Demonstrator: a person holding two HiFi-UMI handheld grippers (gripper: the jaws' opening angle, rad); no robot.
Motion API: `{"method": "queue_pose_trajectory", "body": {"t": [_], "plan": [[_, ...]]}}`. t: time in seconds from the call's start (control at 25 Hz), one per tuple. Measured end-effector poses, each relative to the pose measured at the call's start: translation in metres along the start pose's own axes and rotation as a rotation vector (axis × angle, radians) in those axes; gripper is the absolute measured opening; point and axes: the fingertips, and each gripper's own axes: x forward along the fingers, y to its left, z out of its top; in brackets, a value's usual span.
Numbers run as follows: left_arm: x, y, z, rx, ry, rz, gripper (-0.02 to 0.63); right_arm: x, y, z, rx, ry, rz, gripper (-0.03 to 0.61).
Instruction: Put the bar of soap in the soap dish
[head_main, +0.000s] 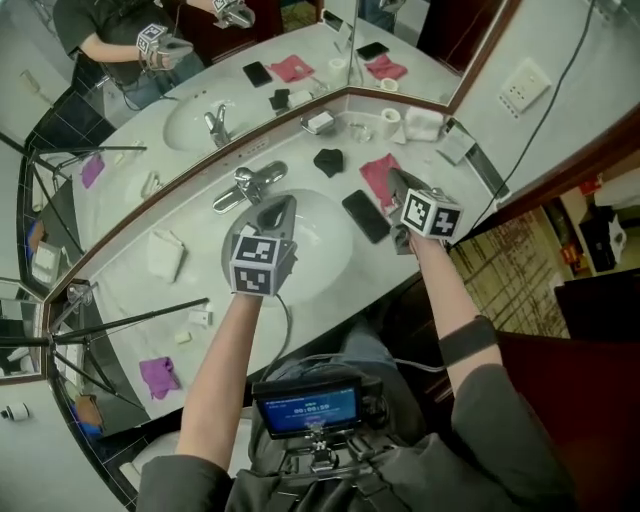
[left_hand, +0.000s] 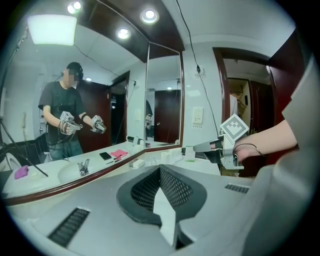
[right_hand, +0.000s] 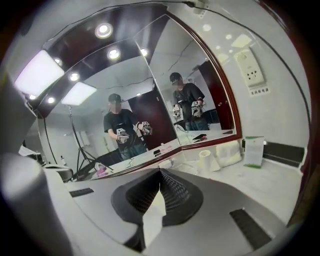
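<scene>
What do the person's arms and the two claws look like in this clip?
The left claw and right claw are grey, tapering to dark mesh-textured pads, each carrying a white cube with black square markers. A thin dark cable trails from the left one. The person wears dark grey sleeves that leave the forearms bare.

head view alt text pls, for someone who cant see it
A person holds two shut, empty grippers, the left gripper and the right gripper, above a white sink and counter backed by a mirror. A faucet, black phone and pink cloth sit around it.
</scene>
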Motion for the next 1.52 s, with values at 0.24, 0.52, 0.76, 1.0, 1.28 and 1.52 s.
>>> {"method": "queue_pose_trajectory", "body": {"t": [0.24, 0.52, 0.76, 1.0, 1.28, 1.52], "plan": [[-0.020, -0.008, -0.009, -0.012, -0.012, -0.014, 0.000, -0.051, -0.006, -0.010, -0.078, 0.008, -0.042, 0.017], [-0.035, -0.012, -0.015, -0.017, -0.014, -0.016, 0.000, -0.084, -0.018, -0.029, -0.076, 0.018, -0.085, 0.017], [-0.042, -0.009, -0.017, -0.013, -0.019, -0.008, 0.000, -0.099, -0.024, -0.035, -0.079, 0.012, -0.107, 0.017], [-0.041, -0.012, -0.019, 0.009, -0.021, -0.019, 0.000, -0.105, -0.026, -0.045, -0.080, 0.023, -0.118, 0.017], [-0.035, -0.013, -0.030, -0.017, 0.000, -0.011, 0.000, -0.103, -0.034, -0.056, -0.089, 0.050, -0.118, 0.017], [-0.034, -0.013, -0.031, -0.019, 0.003, -0.002, 0.000, -0.101, -0.036, -0.059, -0.095, 0.065, -0.102, 0.017]]}}
